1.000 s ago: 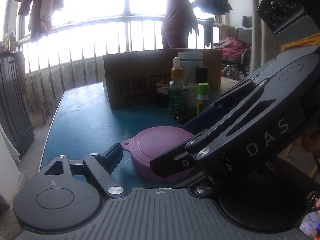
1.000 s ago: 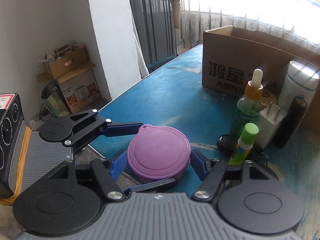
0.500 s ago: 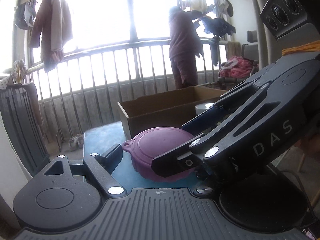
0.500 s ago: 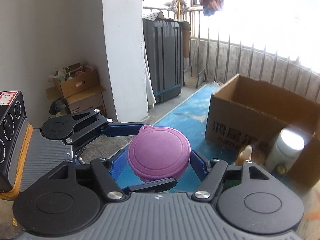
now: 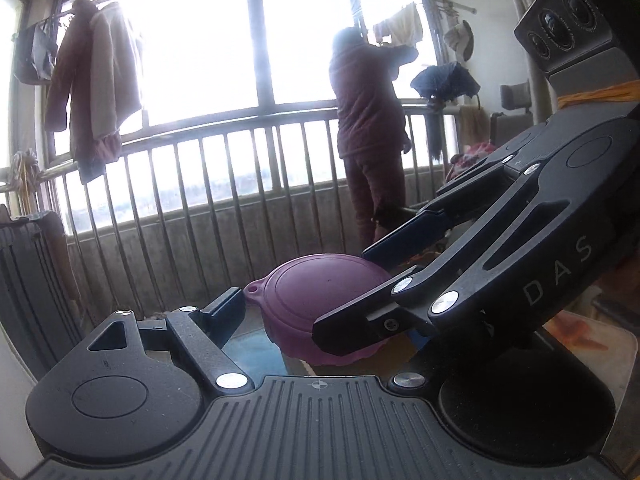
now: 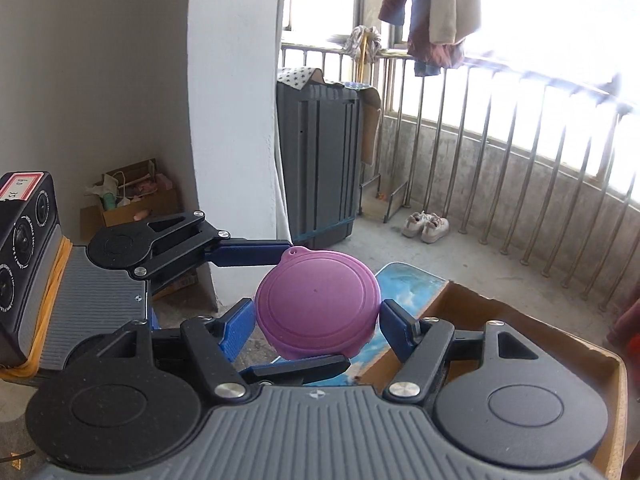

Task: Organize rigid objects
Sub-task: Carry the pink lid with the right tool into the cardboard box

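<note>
I have the purple lid (image 6: 317,303) pinched from both sides — my right tongs (image 6: 316,320) and my left tongs (image 6: 276,312) both clamp its rim. It hangs above the table's (image 6: 408,284) corner, beside the box (image 6: 472,312).

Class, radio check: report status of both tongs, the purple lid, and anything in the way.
Both tongs, left and right, shut on purple lid. Lid in the air, above the table edge. Cardboard box open just beyond, nothing in the way.
</note>
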Tool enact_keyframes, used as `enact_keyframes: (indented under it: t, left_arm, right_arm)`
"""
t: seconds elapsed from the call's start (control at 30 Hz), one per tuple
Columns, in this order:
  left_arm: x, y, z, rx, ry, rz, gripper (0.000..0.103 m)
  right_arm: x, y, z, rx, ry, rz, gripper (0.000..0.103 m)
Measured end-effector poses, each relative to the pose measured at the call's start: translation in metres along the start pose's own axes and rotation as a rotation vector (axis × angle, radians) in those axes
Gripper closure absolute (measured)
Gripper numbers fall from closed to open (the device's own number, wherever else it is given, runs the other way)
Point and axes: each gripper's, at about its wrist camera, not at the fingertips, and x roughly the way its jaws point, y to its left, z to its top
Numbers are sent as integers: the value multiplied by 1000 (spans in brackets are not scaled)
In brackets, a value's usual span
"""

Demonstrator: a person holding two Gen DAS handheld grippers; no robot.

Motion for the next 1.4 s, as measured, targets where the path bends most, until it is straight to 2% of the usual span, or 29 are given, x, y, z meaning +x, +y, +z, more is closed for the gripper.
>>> enact_keyframes:
  t: [0.17,0.33,0.47,0.63,0.87,1.0,1.07,1.13,1.23,1.3,1.4]
  left_arm:
    - [77,-6,-2,0,79,-91,21]
    - [142,-16,-10,72,197,-170,21]
    - [178,-16,-15,103,291,-218,21]
    - [216,-31,-28,268,449,-240,21]
    - [240,-45,-40,484,606,-232,20]
    - [246,-52,-47,609,681,-167,20]
    - [243,-56,-50,652,684,-161,20]
    - [237,-58,-50,672,669,-172,13]
    - [229,-59,-51,712,656,-143,12]
    - [224,-58,-53,743,659,-130,17]
    - [218,-52,-50,716,683,-155,30]
  right_arm:
    - [37,-63,13,89,87,-38,31]
    - [80,-122,-3,229,172,-73,31]
    - [105,-164,-16,352,231,-73,31]
    - [135,-204,-40,494,344,-49,31]
    - [158,-230,-73,683,396,-4,38]
    - [165,-239,-86,787,416,6,38]
    - [169,-241,-90,817,436,-2,38]
    - [171,-239,-93,810,450,-14,38]
    - [176,-234,-98,820,469,-28,38]
    - [178,-231,-100,831,474,-25,38]
    - [179,-226,-101,833,480,-32,38]
